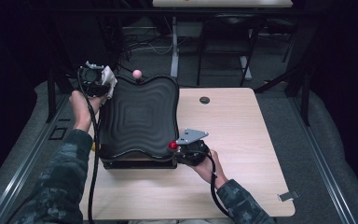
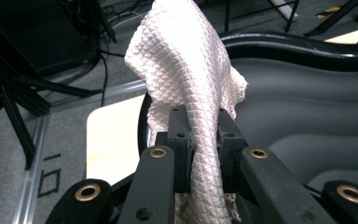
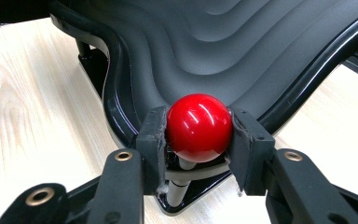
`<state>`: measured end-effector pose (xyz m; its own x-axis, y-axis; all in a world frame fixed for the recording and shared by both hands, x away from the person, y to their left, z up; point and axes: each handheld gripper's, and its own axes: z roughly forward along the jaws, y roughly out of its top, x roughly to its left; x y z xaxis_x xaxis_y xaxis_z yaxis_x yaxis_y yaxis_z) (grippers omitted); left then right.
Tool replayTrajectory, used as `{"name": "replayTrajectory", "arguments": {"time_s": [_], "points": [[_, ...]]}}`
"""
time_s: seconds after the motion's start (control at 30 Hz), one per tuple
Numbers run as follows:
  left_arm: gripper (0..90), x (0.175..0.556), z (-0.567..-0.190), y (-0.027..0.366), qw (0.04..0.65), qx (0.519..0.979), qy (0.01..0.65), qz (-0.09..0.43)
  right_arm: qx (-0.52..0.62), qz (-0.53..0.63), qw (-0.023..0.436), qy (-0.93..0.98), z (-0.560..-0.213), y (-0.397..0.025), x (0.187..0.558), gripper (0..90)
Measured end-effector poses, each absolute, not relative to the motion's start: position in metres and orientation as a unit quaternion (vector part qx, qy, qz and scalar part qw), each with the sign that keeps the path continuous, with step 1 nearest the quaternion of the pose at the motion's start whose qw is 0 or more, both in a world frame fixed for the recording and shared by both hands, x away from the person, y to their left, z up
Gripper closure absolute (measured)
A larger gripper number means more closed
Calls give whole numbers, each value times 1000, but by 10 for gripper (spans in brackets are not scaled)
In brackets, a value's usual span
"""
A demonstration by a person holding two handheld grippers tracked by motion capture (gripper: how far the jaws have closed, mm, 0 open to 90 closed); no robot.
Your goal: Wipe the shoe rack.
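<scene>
— While clamped on the white cloth [image 2: 191, 70], left gripper [image 1: 94, 80], upper left of frame, at the black wavy tray [image 1: 140, 116] far corner.
— And right gripper [image 3: 199, 140]?
— Closed around the red ball knob [image 3: 199, 126], lower centre, at the tray's near corner on the wooden table [image 1: 242, 140].

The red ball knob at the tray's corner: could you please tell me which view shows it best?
The right gripper view: the red ball knob sits large on its stem between the right gripper fingers. The high view shows it small at the black tray corner.
</scene>
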<state>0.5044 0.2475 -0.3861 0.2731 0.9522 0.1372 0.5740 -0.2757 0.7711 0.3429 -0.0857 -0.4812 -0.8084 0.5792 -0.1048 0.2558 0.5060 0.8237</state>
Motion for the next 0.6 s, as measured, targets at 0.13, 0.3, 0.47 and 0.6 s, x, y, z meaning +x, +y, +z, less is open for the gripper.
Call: {"name": "replayTrajectory", "arguments": {"time_s": [0.13,0.3,0.47,0.6], "points": [[805,502,-387,251,309,737,523,298,246,431,187,848,-481,-86,343,602],[806,495,-391,251,301,742,517,303,246,433,188,846,-481,-85,343,602],[806,485,-396,254,303,744,517,294,247,430,187,848,-481,-86,343,601],[807,478,-400,253,299,748,515,292,247,433,187,846,-481,-85,343,602]]}}
